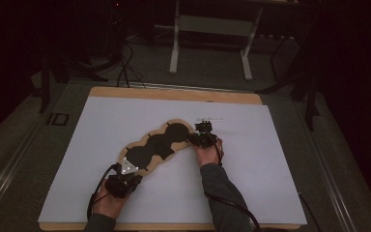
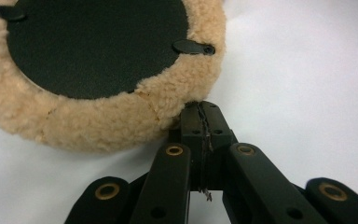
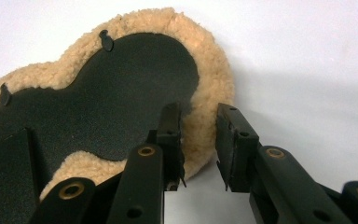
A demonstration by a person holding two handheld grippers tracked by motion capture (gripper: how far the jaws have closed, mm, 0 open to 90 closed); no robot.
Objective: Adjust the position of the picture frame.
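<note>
The left gripper [image 1: 125, 180] sits near the tabletop's [image 1: 270, 159] front edge, fingers [image 2: 193, 126] closed together against the fleece pad's [image 1: 160, 144] rim. The pad lies mid-tabletop; the right gripper's [image 1: 200, 137] fingers [image 3: 170, 135] straddle its far end — parted, not pressing.

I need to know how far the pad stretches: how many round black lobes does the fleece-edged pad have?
3. On the fleece pad the black lobes run diagonally: one by the left gripper, one mid-pad, one by the right gripper.
</note>
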